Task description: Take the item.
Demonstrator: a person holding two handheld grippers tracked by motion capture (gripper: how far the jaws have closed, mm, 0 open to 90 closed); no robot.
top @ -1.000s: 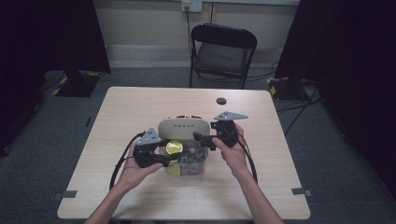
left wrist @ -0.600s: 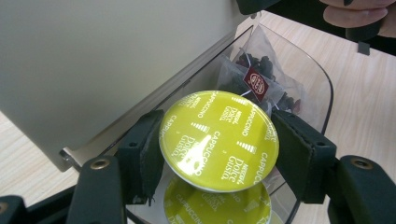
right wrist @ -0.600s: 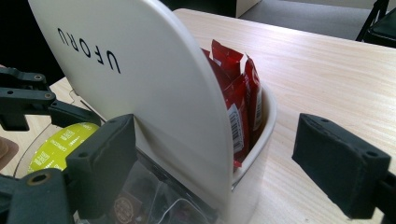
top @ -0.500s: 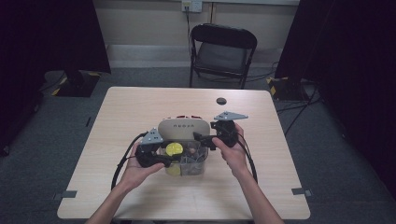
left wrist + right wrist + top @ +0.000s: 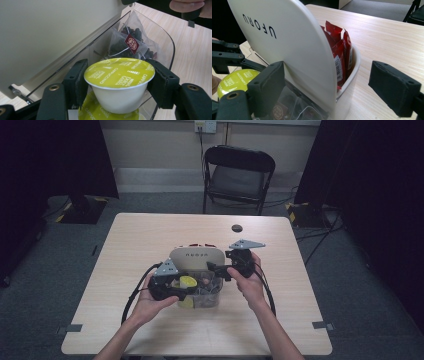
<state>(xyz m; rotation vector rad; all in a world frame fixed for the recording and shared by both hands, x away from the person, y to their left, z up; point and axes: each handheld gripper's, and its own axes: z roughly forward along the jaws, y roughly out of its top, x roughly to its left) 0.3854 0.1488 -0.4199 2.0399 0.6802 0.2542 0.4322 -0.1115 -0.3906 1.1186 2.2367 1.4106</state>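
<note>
Yellow-green capsule [image 5: 119, 82] | your left tool [image 5: 117, 82] clamps it above box [image 5: 212, 297] | right tool [image 5: 337, 92] spread, lid [image 5: 294, 45] between | capsule's transfer pending

The tabletop [image 5: 150, 235] looks like pale wood with fine lines, smooth and matt. The white lid [image 5: 287, 42] is smooth plastic with a soft shine. The clear box [image 5: 165, 40] is see-through, glossy plastic. The coffee pod [image 5: 119, 82] has a white plastic cup and a shiny yellow-green foil top. The tea bag [image 5: 130, 42] is thin see-through mesh with a small red paper tag. The red packets [image 5: 339, 45] are shiny and crinkly. The jaws have black, matt, rubbery pads.
</note>
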